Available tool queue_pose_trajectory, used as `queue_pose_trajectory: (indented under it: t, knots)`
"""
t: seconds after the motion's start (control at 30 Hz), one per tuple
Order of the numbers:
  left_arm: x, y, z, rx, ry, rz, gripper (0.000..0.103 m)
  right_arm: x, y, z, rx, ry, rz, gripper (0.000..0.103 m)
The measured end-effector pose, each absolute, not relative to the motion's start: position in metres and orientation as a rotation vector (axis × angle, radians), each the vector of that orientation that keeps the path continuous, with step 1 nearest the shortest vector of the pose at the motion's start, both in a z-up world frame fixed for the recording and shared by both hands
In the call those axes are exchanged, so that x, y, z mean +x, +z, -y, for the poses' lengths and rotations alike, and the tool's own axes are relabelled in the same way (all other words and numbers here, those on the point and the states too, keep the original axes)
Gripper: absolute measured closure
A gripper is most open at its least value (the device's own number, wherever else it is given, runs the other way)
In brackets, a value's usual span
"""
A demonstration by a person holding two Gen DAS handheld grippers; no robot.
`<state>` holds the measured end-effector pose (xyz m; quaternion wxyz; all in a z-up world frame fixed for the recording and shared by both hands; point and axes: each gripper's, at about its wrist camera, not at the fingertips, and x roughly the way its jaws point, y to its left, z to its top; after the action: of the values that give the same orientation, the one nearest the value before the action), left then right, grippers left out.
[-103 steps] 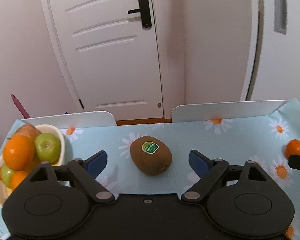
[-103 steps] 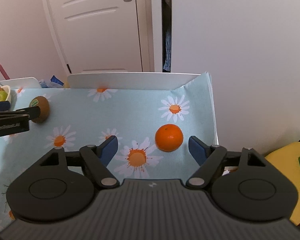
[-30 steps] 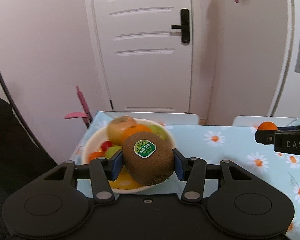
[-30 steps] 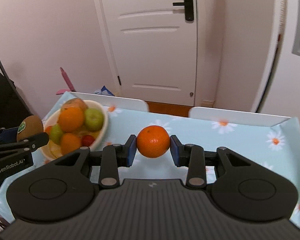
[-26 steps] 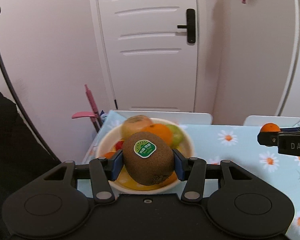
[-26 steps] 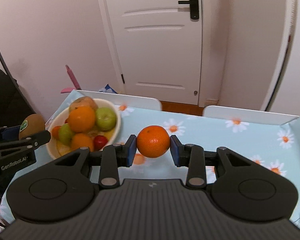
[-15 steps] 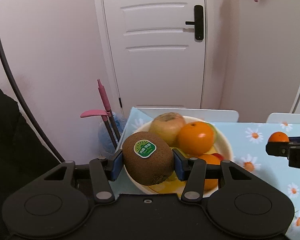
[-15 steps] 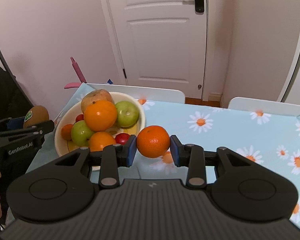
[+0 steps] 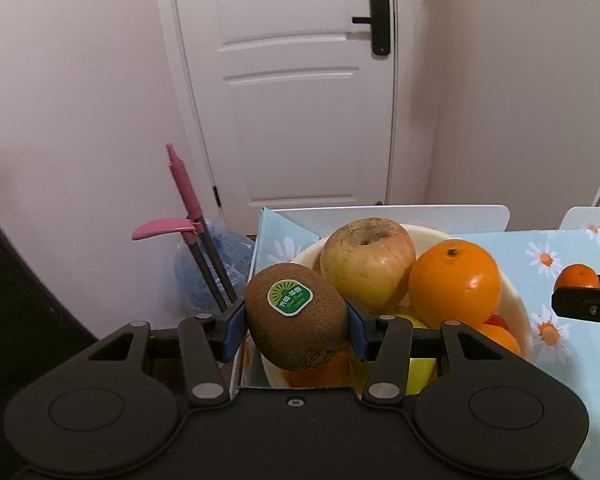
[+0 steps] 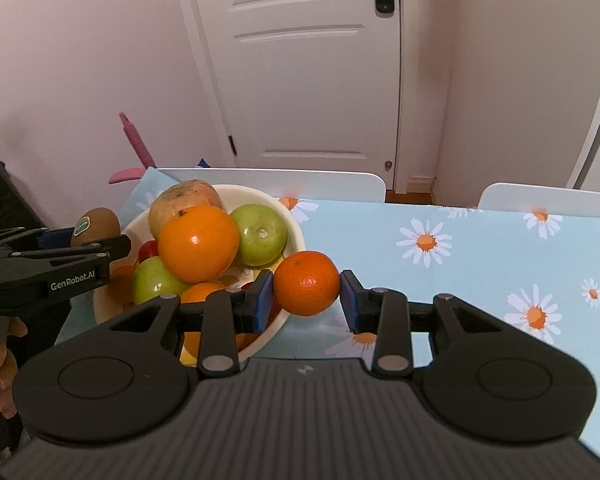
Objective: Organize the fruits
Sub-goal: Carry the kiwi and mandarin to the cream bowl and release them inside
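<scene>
My left gripper (image 9: 296, 330) is shut on a brown kiwi (image 9: 296, 316) with a green sticker, held at the left rim of the cream fruit bowl (image 9: 518, 308). The bowl holds a yellowish apple (image 9: 368, 262), a big orange (image 9: 454, 284) and other fruit. My right gripper (image 10: 306, 298) is shut on a small mandarin (image 10: 306, 288), just right of the bowl (image 10: 296, 236) and above the daisy tablecloth (image 10: 480, 248). In the right wrist view the left gripper (image 10: 100, 240) with the kiwi (image 10: 96, 224) shows at the bowl's left side. The mandarin (image 9: 576, 276) also shows at the left wrist view's right edge.
The bowl stands at the table's left end, close to its edge. Two white chair backs (image 10: 268, 184) line the far side. A pink-handled tool (image 9: 184, 200) and a blue bag (image 9: 204, 264) stand on the floor left of the table. A white door (image 9: 296, 92) is behind.
Both grippers have moved left and down toward the bowl with their fruit. The bowl looms larger in both views, and the kiwi now hangs at its left rim.
</scene>
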<state>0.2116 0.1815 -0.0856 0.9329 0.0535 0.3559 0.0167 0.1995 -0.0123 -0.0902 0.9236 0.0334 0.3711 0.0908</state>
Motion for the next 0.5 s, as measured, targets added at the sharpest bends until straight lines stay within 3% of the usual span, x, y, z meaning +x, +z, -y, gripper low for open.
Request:
queue_pose_trajectory:
  t: [0.23, 0.27, 0.37, 0.5]
  knots:
    - [0.223, -0.090, -0.185, 0.116, 0.004, -0.748, 0.047, 0.206, -0.093, 0.011, 0.062, 0.167, -0.776, 0.052]
    - [0.223, -0.090, -0.186, 0.112, -0.001, -0.749, 0.044, 0.207, -0.093, 0.011, 0.060, 0.165, -0.777, 0.052]
    - [0.218, -0.083, -0.186, 0.113, -0.004, -0.714, 0.006, 0.208, -0.090, 0.012, 0.058, 0.164, -0.780, 0.052]
    - [0.210, -0.074, -0.185, 0.123, 0.006, -0.698, 0.005, 0.208, -0.084, 0.013, 0.045, 0.177, -0.779, 0.052]
